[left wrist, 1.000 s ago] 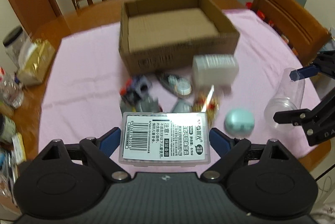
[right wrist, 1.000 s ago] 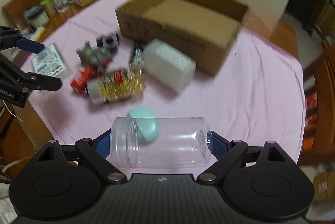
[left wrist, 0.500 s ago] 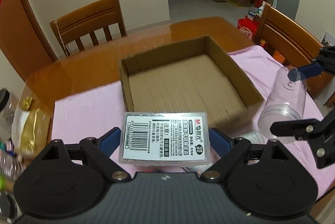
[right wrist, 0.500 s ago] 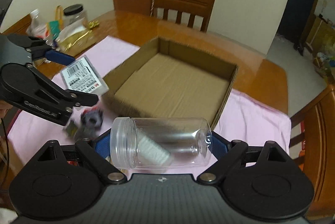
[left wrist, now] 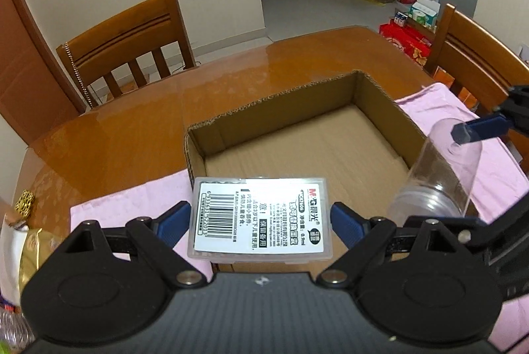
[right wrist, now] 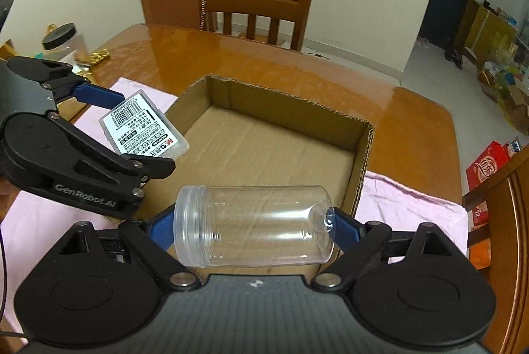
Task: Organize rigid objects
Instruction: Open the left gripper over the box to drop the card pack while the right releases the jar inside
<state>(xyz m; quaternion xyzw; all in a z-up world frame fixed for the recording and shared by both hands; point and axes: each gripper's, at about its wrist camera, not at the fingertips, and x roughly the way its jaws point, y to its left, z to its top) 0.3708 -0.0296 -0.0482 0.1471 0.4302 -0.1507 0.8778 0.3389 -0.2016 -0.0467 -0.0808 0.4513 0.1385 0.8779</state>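
My left gripper (left wrist: 259, 220) is shut on a flat clear plastic case with a white barcode label (left wrist: 259, 218), held over the near left wall of an open cardboard box (left wrist: 297, 96). The same case (right wrist: 143, 127) and left gripper (right wrist: 135, 132) show at the left of the right wrist view. My right gripper (right wrist: 253, 226) is shut on a clear, lidless plastic jar (right wrist: 253, 225) lying sideways between its blue pads, above the box's (right wrist: 363, 155) near edge. In the left wrist view this jar (left wrist: 436, 175) hangs at the box's right side. The box floor looks bare.
The box sits on a pink cloth (left wrist: 132, 198) over a glossy wooden table (left wrist: 132, 122). Wooden chairs (left wrist: 129, 50) (left wrist: 476, 63) stand at the far and right sides. A black-lidded jar (right wrist: 62, 40) and gold packets (left wrist: 24, 205) crowd the table's left edge.
Both grippers have carried their objects forward from the pile of loose items to above the box. The loose items have dropped out of view. Neither grip has changed.
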